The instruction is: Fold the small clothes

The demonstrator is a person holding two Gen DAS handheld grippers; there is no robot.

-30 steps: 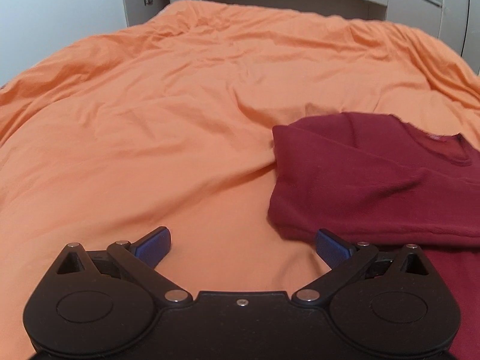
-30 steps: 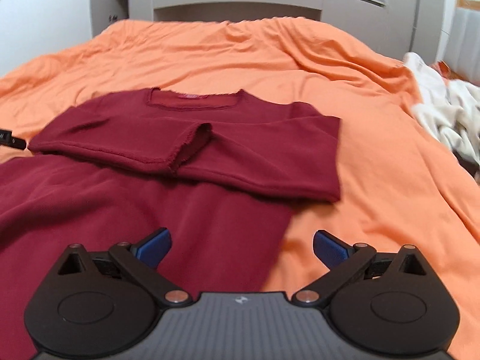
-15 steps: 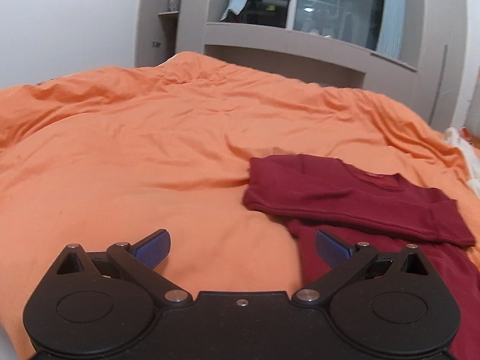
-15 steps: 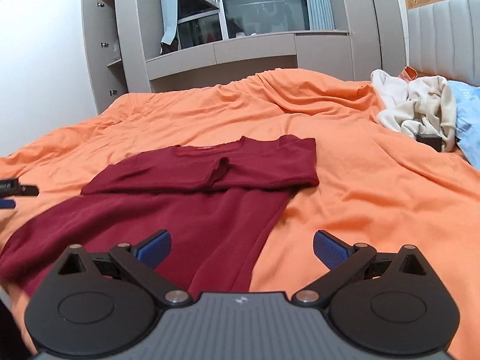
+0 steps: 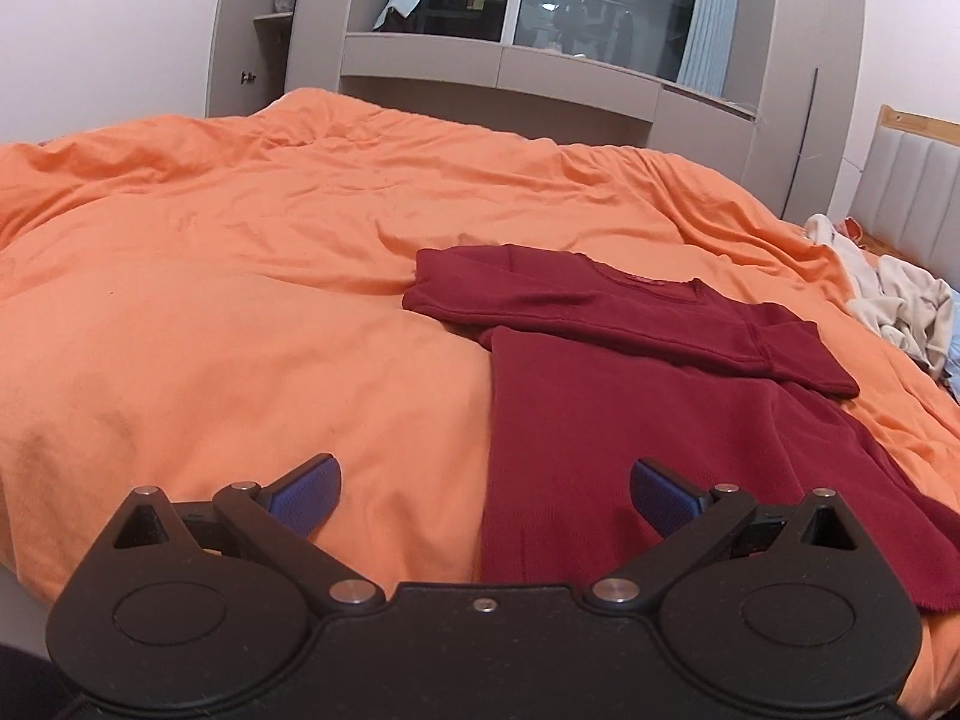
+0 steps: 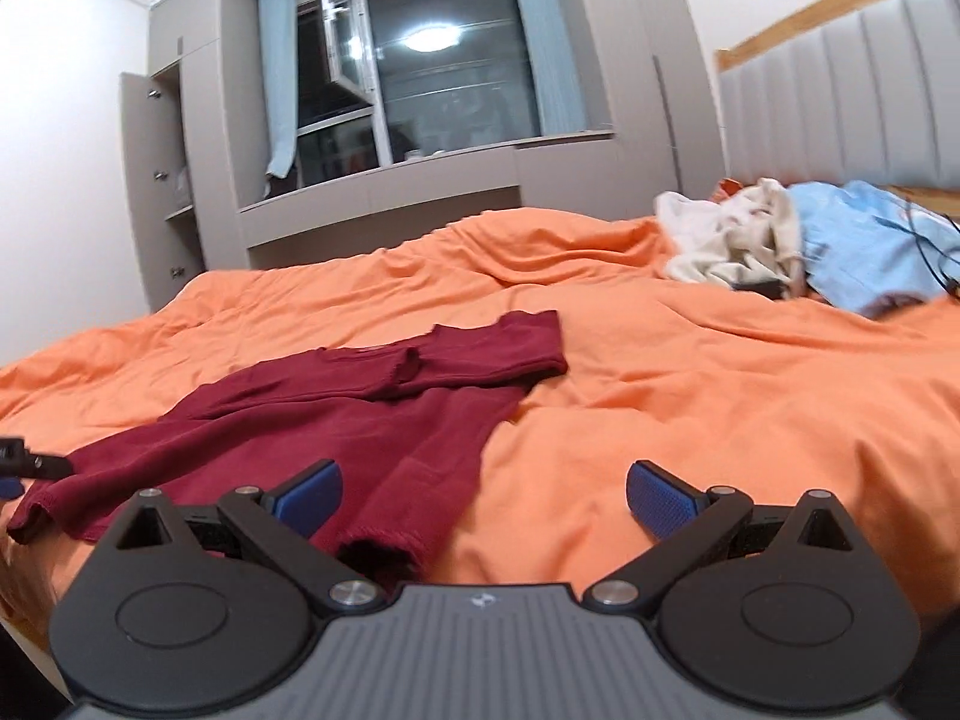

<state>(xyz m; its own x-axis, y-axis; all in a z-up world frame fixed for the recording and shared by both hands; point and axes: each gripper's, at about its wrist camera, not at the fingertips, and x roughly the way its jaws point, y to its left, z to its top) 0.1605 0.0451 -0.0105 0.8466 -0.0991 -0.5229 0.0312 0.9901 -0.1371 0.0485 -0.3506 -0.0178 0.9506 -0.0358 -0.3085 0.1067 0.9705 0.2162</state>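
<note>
A dark red long-sleeved top (image 5: 630,420) lies flat on a bed covered by a rumpled orange duvet (image 5: 240,300), near the bed's front edge. Both sleeves are folded across the chest so that their cuffs meet in the middle, just below the neckline, and the lower body of the top runs down toward the front edge, its hem reaching that edge. The left hand-held gripper (image 5: 485,495) hangs above the front edge with its blue-padded fingers (image 5: 306,495) spread wide apart and holding nothing; the left side of the top lies between them. The right hand-held gripper (image 6: 483,495) is likewise wide apart and empty, over the top's right lower corner. Toward the far right corner of the bed, well apart from the top, sits a heap of cream clothes (image 6: 732,240) beside a light blue cloth (image 6: 870,246), before a padded headboard (image 6: 840,96). Grey cupboards and a dark window (image 6: 444,72) stand beyond the bed.
</note>
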